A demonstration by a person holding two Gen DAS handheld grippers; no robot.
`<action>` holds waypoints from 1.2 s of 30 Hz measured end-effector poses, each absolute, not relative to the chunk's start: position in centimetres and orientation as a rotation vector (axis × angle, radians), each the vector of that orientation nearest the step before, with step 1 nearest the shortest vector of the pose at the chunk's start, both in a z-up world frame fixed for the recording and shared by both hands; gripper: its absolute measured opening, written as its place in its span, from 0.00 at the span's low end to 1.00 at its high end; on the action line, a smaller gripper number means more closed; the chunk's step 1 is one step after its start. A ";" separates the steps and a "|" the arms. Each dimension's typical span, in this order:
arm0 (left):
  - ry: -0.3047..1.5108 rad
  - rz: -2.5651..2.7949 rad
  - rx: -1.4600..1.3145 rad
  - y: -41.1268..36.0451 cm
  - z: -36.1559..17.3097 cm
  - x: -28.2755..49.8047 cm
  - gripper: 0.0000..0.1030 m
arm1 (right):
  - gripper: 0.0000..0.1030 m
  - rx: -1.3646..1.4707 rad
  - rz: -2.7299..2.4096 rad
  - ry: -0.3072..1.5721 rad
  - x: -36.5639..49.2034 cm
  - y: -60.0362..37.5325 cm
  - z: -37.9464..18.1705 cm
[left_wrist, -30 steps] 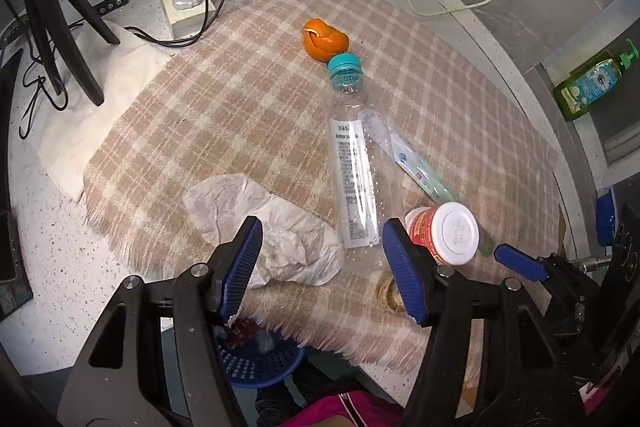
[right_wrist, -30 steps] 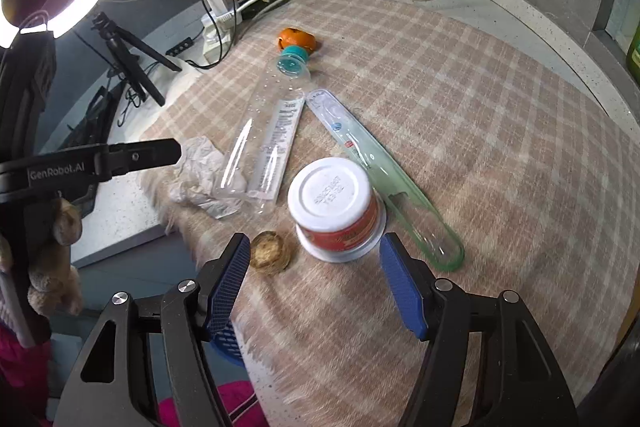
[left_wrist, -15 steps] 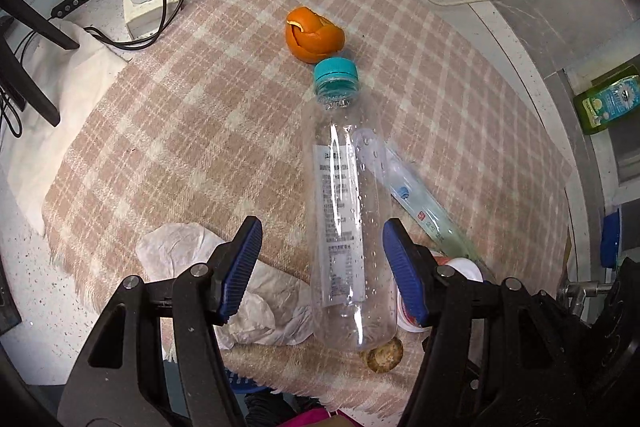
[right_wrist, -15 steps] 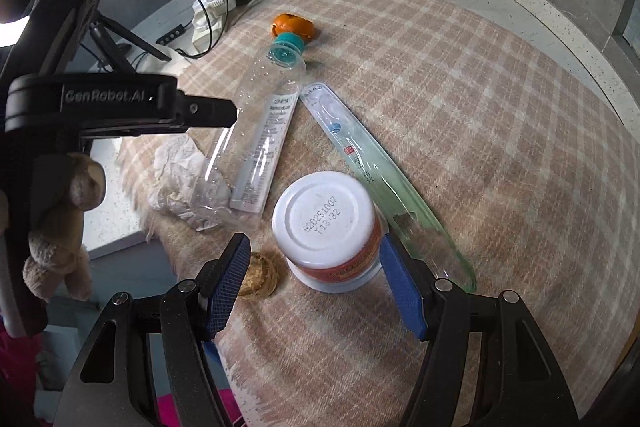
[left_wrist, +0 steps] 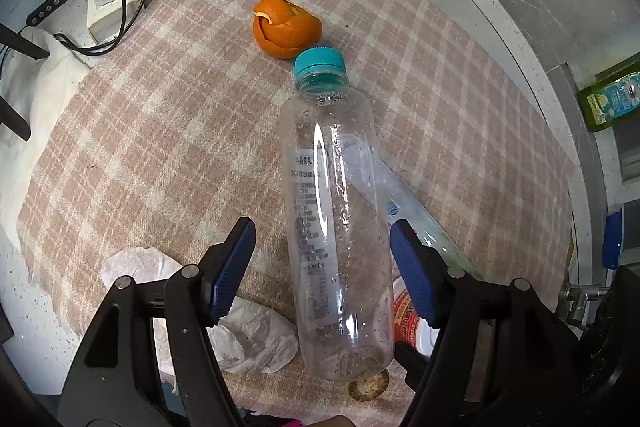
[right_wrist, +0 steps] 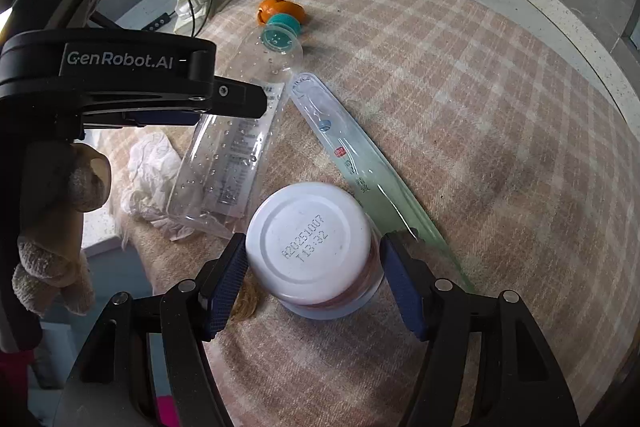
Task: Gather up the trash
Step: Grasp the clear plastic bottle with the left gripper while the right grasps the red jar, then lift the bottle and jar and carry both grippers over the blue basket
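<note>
A white-lidded jar (right_wrist: 310,247) stands on a plaid cloth (right_wrist: 480,131) between the right gripper's (right_wrist: 312,285) spread blue fingers (right_wrist: 222,291). Behind the jar lie a clear bottle (right_wrist: 240,131), crumpled tissue (right_wrist: 150,171) and orange peel (right_wrist: 280,9).

On a checked cloth (left_wrist: 168,131) lie one clear plastic bottle (left_wrist: 336,227), one orange peel (left_wrist: 286,27), one crumpled tissue (left_wrist: 248,335), one white-lidded jar (right_wrist: 316,255), one toothbrush package (right_wrist: 360,163) and one small brown nut-like piece (left_wrist: 368,383).

Soft even daylight, sharp focus (fisheye bends, darkens the edges).
</note>
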State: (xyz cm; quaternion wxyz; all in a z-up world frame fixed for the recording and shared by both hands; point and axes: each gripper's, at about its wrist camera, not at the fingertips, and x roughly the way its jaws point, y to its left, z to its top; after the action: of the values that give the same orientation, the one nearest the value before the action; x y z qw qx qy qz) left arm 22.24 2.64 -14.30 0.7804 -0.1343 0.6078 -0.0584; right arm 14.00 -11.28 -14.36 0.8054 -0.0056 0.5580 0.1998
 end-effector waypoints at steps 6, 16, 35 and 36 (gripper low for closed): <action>1.327 -0.144 -0.298 2.2 -15.0 22.6 0.56 | 0.64 -0.033 0.434 1.197 14.2 -11.1 -14.8; 1.298 -0.133 -0.305 2.7 -14.4 22.5 0.55 | 0.63 -0.066 0.428 1.174 13.9 -10.9 -14.6; 1.173 -0.109 -0.317 5.5 -9.7 20.0 0.54 | 0.62 0.012 0.420 1.088 13.4 -12.4 -11.3; 1.166 -0.109 -0.319 5.7 -9.5 19.7 0.54 | 0.62 0.017 0.421 1.084 13.3 -12.5 -11.1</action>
State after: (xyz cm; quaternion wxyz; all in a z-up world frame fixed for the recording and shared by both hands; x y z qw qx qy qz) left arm 19.65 5.71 -9.45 0.8214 -0.1499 0.5480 -0.0512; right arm 13.31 -12.51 -11.11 0.8356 0.0079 0.5120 0.1987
